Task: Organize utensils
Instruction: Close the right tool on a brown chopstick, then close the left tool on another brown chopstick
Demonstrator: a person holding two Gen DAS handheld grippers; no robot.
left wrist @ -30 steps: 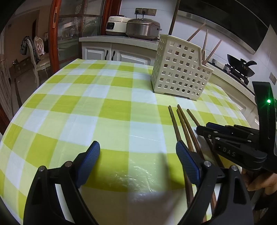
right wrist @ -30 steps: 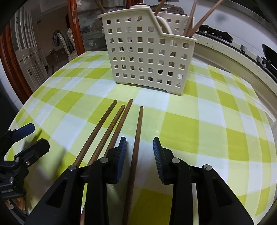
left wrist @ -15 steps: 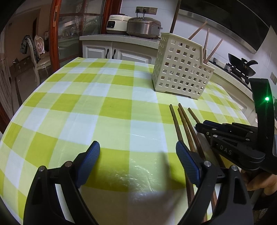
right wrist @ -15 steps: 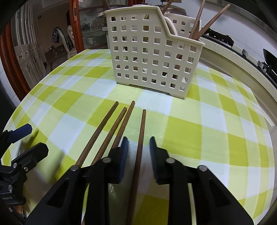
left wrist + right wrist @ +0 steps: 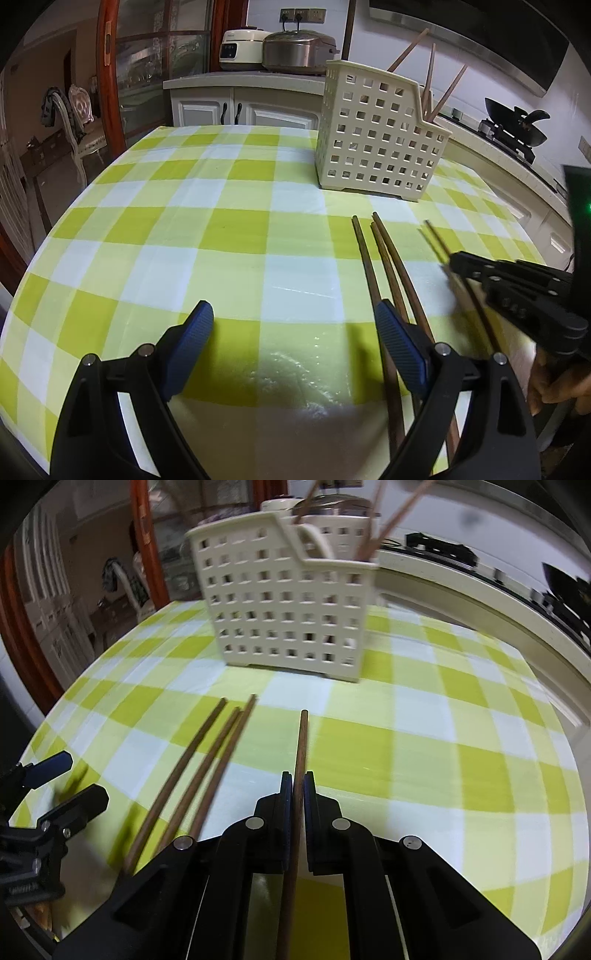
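Note:
My right gripper [image 5: 297, 781] is shut on one brown chopstick [image 5: 301, 738] and holds it lifted, tip pointing toward the cream perforated utensil basket [image 5: 284, 605]. Three more chopsticks [image 5: 207, 753] lie side by side on the checked tablecloth to its left. The basket holds several chopsticks upright. In the left wrist view my left gripper [image 5: 293, 328] is open and empty, low over the cloth, with the three chopsticks [image 5: 384, 258] running past its right finger. The right gripper [image 5: 517, 295] with its chopstick [image 5: 437, 240] shows at the right, and the basket [image 5: 373, 136] stands beyond.
The table with green and white checked cloth [image 5: 184, 221] falls away at the left and near edges. A counter with cookers [image 5: 280, 48] stands behind. A stove with a wok [image 5: 517, 125] is at the far right. A chair [image 5: 74, 118] stands at the left.
My right gripper closed on the rightmost chopstick and lifted it off the cloth, moving toward the basket. The left gripper stayed open and barely moved.

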